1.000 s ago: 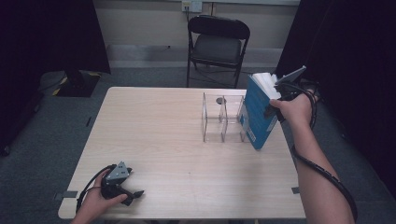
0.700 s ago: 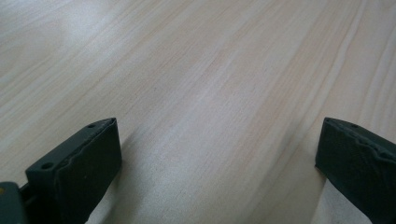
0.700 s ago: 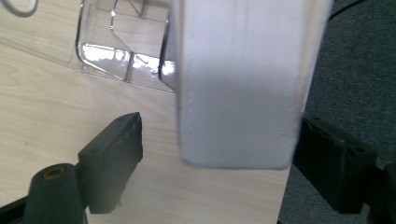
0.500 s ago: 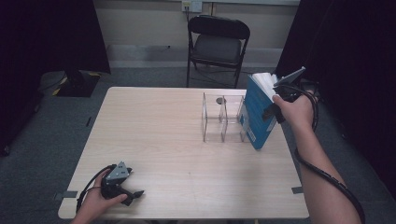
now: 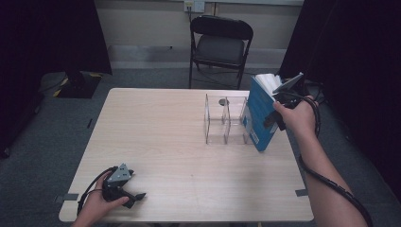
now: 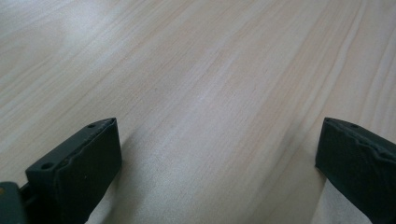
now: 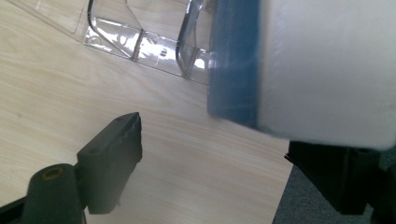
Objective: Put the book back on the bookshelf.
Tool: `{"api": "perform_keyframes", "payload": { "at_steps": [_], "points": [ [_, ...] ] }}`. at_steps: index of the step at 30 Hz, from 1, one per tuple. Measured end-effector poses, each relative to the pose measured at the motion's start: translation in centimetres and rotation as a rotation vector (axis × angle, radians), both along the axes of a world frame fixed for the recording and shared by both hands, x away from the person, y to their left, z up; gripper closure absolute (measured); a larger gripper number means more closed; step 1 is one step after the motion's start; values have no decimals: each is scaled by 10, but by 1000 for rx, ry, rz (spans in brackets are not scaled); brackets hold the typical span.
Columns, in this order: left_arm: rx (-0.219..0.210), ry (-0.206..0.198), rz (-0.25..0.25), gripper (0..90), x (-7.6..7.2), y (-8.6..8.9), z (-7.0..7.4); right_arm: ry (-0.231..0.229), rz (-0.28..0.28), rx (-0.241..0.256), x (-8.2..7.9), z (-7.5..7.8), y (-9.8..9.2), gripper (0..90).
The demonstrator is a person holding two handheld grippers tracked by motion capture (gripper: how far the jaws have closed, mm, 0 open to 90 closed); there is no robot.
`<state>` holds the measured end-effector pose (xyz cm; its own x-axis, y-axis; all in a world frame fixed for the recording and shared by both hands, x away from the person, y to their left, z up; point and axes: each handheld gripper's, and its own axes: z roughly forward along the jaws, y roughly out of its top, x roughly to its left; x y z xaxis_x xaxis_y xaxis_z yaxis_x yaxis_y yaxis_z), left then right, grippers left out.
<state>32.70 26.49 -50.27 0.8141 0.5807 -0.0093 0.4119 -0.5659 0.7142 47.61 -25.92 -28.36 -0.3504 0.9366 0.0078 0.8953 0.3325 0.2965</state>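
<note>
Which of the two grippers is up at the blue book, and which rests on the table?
The right gripper is at the blue book; the left gripper rests low near the table's front corner.

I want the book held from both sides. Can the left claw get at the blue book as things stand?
Probably not without a long reach: the left claw rests at the table's near left corner, the blue book stands far right. Bare table lies between.

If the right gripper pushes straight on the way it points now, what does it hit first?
Probably the blue book, already close between the open fingers of the right gripper. Just past it stands the clear organizer; depth is hard to judge.
</note>
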Motion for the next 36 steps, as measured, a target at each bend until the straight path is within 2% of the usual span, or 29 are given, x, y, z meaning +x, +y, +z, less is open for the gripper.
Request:
{"api": "perform_keyframes", "payload": {
  "at_steps": [7,10,11,15,17,22,25,27,36],
  "points": [
    [-1,0,0,0,0,0,0,-17,16,3,-8,2,1,167],
    [0,0,0,0,0,0,0,-22,43,3,-13,2,3,163],
    [0,0,0,0,0,0,0,-24,49,11,-14,1,3,164],
    [0,0,0,0,0,0,0,-16,84,-19,-21,-5,8,165],
    [0,0,0,0,0,0,0,-1,104,-12,-24,-8,9,162],
    [0,0,0,0,0,0,0,-5,138,4,-31,-13,15,162],
    [-1,1,2,0,0,0,0,-12,155,16,-34,-15,22,165],
    [-2,2,3,0,0,0,0,-19,188,23,-36,-17,27,165],
    [-4,-1,6,0,0,0,0,-10,263,43,-43,-25,54,168]
  ]
}}
